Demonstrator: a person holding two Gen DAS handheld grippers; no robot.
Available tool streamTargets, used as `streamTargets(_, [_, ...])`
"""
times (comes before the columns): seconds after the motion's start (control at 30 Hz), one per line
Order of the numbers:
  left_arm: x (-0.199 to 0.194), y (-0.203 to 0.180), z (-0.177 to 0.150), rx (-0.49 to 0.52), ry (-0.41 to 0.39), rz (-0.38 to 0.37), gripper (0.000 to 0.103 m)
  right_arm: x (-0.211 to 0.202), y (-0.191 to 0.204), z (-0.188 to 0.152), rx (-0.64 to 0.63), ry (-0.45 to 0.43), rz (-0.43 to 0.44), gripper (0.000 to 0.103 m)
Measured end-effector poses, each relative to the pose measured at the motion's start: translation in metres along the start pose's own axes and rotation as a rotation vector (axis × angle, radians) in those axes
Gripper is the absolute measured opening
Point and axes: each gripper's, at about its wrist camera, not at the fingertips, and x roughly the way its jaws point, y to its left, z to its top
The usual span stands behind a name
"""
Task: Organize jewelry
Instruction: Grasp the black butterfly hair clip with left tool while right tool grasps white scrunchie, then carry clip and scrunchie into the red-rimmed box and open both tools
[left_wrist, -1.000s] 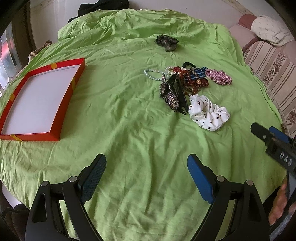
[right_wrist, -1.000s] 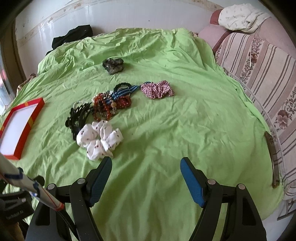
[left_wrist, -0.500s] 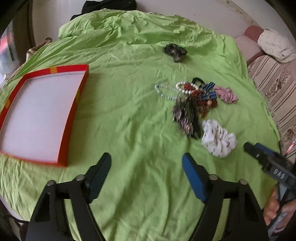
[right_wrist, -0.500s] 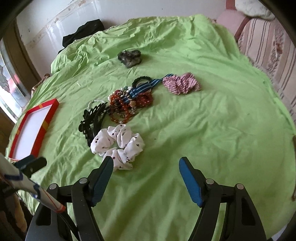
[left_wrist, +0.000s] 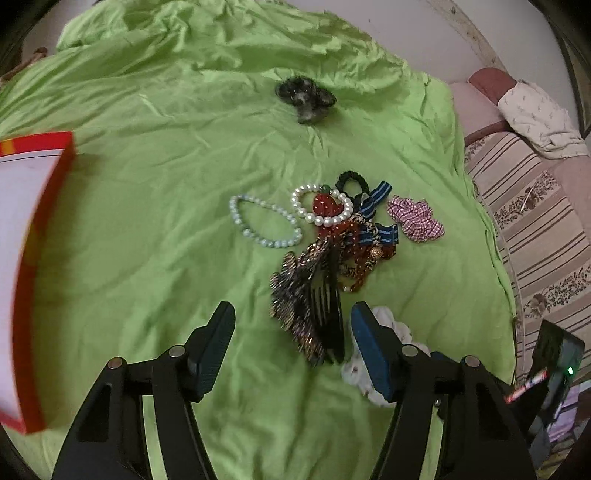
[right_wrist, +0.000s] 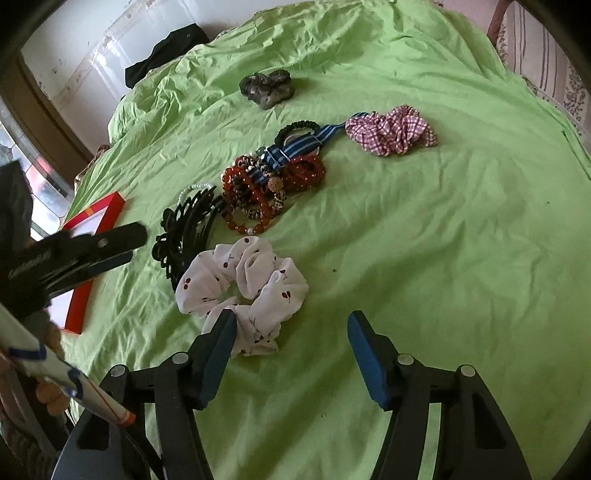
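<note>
A pile of jewelry and hair pieces lies on a green sheet (left_wrist: 147, 229). It holds a pale blue bead bracelet (left_wrist: 258, 221), a white pearl bracelet (left_wrist: 321, 206), a black claw clip (left_wrist: 314, 310), amber beads (right_wrist: 251, 206), a blue striped ribbon tie (right_wrist: 303, 144), a checked scrunchie (right_wrist: 391, 129) and a white cherry scrunchie (right_wrist: 243, 284). My left gripper (left_wrist: 291, 339) is open, just short of the claw clip. My right gripper (right_wrist: 290, 345) is open, its left finger touching the white scrunchie. A red-rimmed white tray (left_wrist: 22, 258) lies far left.
A dark grey scrunchie (left_wrist: 306, 96) lies apart at the back of the sheet. A striped sofa (left_wrist: 535, 221) with a white cloth stands to the right. Black clothing (right_wrist: 166, 48) lies at the far edge by the wall.
Both grippers have moved forward toward the pile. The left one now stands close before the claw clip, the right one at the white scrunchie. Both stayed open.
</note>
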Motion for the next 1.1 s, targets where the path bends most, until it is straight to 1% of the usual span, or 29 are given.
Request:
streamTargets(0.03, [0.007,-0.001,0.002,0.002,0.014,-0.001,0.063,0.002,0.000,0.001,0.000,0.003,0.001,0.065])
streamTargets(0.07, [0.015,-0.002,0.004,0.007,0.030,-0.001,0.058,0.004,0.000,0.001,0.000,0.006,0.002,0.065])
streamTargets(0.1, [0.021,-0.002,0.005,0.010,0.045,0.002,0.055,0.006,0.000,0.001,0.000,0.007,0.002,0.064])
streamTargets(0.17, [0.033,-0.002,0.006,0.013,0.068,0.007,0.051,0.009,0.000,0.002,-0.001,0.011,0.003,0.063])
streamTargets(0.23, [0.041,-0.001,0.005,0.012,0.081,0.014,0.050,0.011,0.000,0.001,-0.002,0.011,0.001,0.063])
streamTargets(0.27, [0.043,0.000,0.005,0.004,0.079,0.003,0.050,0.013,0.001,0.002,-0.003,0.012,0.000,0.063])
streamTargets(0.33, [0.043,0.002,0.004,-0.014,0.068,-0.026,0.039,0.015,0.003,0.001,-0.007,0.014,-0.004,0.059])
streamTargets(0.37, [0.042,0.002,0.004,-0.021,0.067,-0.047,0.023,0.017,0.005,0.002,-0.014,0.015,-0.007,0.052])
streamTargets(0.4, [0.041,0.002,0.004,-0.028,0.070,-0.039,0.018,0.018,0.007,0.002,-0.020,0.017,-0.007,0.035])
streamTargets(0.43, [0.040,0.001,0.004,-0.025,0.067,-0.015,0.018,0.020,0.009,0.002,-0.028,0.023,-0.006,0.024])
streamTargets(0.47, [0.037,0.000,0.003,-0.020,0.060,-0.012,0.017,0.020,0.011,0.003,-0.036,0.031,-0.007,0.013])
streamTargets(0.53, [0.028,-0.001,0.002,-0.021,0.046,-0.011,0.017,0.013,0.016,0.003,-0.047,0.010,-0.010,0.010])
streamTargets(0.63, [0.003,-0.002,-0.001,-0.021,0.004,-0.013,0.017,-0.002,0.027,0.002,-0.087,-0.025,-0.017,0.010])
streamTargets(0.7, [-0.019,-0.002,-0.005,-0.024,-0.031,-0.022,0.017,-0.014,0.037,0.001,-0.123,-0.048,-0.025,0.009])
streamTargets(0.83, [-0.068,0.007,-0.016,-0.021,-0.109,-0.001,0.017,-0.034,0.058,-0.004,-0.195,-0.089,-0.032,0.009])
streamTargets(0.9, [-0.087,0.018,-0.019,-0.026,-0.136,0.023,0.017,-0.044,0.071,-0.006,-0.229,-0.103,-0.024,0.009])
streamTargets(0.97, [-0.109,0.033,-0.023,-0.029,-0.168,0.072,0.017,-0.052,0.086,-0.007,-0.261,-0.106,-0.004,0.009])
streamTargets(1.1, [-0.145,0.072,-0.027,-0.045,-0.211,0.197,0.017,-0.057,0.115,-0.006,-0.310,-0.091,0.044,0.009])
